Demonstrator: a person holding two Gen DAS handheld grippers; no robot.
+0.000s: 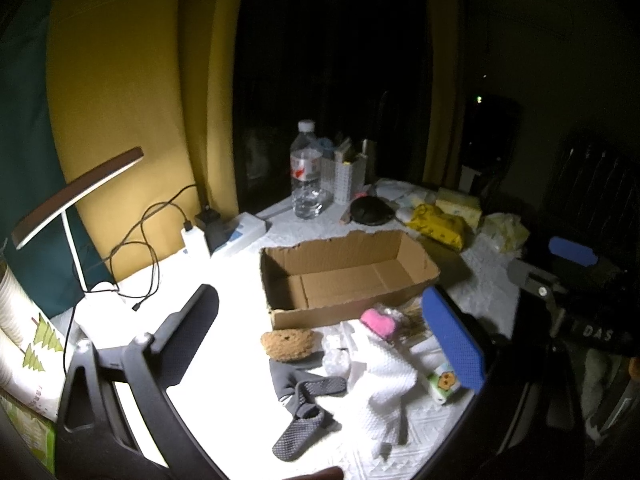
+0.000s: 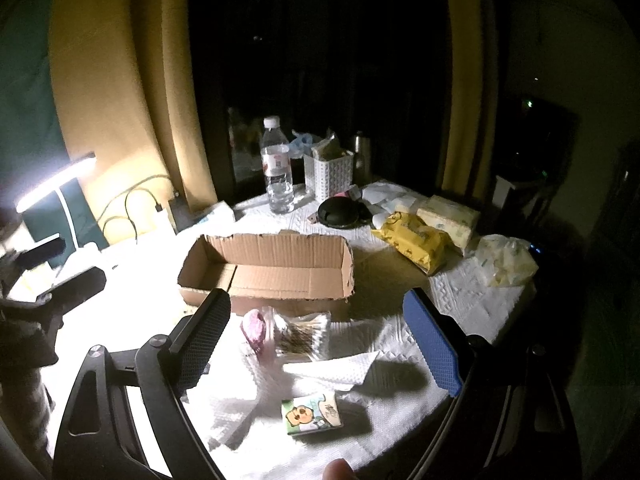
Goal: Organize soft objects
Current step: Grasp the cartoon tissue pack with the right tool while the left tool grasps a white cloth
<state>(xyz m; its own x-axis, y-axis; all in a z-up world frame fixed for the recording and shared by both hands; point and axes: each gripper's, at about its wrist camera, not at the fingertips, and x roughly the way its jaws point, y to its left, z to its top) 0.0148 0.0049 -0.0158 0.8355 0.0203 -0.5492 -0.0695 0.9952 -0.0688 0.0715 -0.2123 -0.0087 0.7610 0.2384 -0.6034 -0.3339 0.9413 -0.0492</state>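
Note:
An empty cardboard box (image 1: 344, 276) (image 2: 272, 268) lies open in the middle of the table. In front of it lie a brown sponge (image 1: 288, 343), grey socks (image 1: 304, 408), a white paper towel (image 1: 384, 384) (image 2: 332, 368), a pink soft item (image 1: 378, 320) (image 2: 254, 328), a clear bag of sticks (image 2: 304, 334) and a small tissue pack (image 1: 442, 384) (image 2: 312, 414). My left gripper (image 1: 332, 344) is open above the sponge and socks, empty. My right gripper (image 2: 320, 344) is open above the pink item and bag, empty.
A lit desk lamp (image 1: 76, 196) and cables (image 1: 144, 248) stand at the left. A water bottle (image 1: 306, 172), white basket (image 2: 328, 174), black round case (image 2: 340, 212), yellow wipes pack (image 2: 416, 244) and tissue packs (image 2: 450, 216) sit behind the box.

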